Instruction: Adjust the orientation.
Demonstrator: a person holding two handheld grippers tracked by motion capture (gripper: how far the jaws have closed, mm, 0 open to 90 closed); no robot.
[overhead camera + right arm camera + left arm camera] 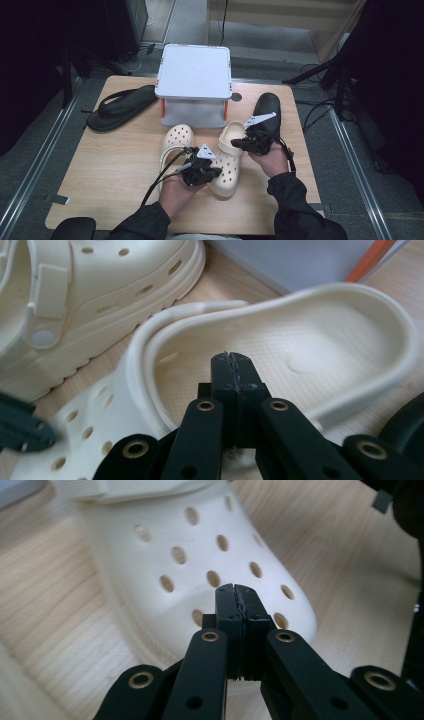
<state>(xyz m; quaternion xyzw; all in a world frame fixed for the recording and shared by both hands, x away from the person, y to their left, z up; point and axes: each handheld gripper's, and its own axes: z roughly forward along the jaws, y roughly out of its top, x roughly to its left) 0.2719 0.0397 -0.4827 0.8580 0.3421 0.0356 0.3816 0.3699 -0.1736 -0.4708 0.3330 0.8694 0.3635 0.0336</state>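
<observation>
Wooden table (115, 170) carries everything, light grain, bare at the near left. Grey lidded box (194, 75) stands on orange legs at the far middle, probably a low shelf or rack the shoes belong with; can't tell its use for sure. Black flip-flop (120, 107) lies flat at the far left, well apart from both hands. Black shoe (267, 107) sits at the far right, just beyond the right hand, toe pointing away.

Two cream clogs lie side by side in the middle, soles down. Left clog (175, 145) points its heel opening toward the box, partly under the left gripper's cable. Right clog (229, 162) lies reversed, its perforated toe toward the person, heel opening up near the box, so it sits between the two hands and seems to be the item being worked on.

Right gripper (239, 143) hovers at that clog's heel end; its own view shows the jaws pressed together, nothing between them, tips over the footbed (300, 355), contact unclear. Left gripper (216, 171) comes in at the toe side; its own view shows jaws fully closed too, empty, tips right at the holed upper (200, 560), maybe touching, can't confirm. My guess: closed tips are for nudging or aligning the clog beside its mate, not gripping.
</observation>
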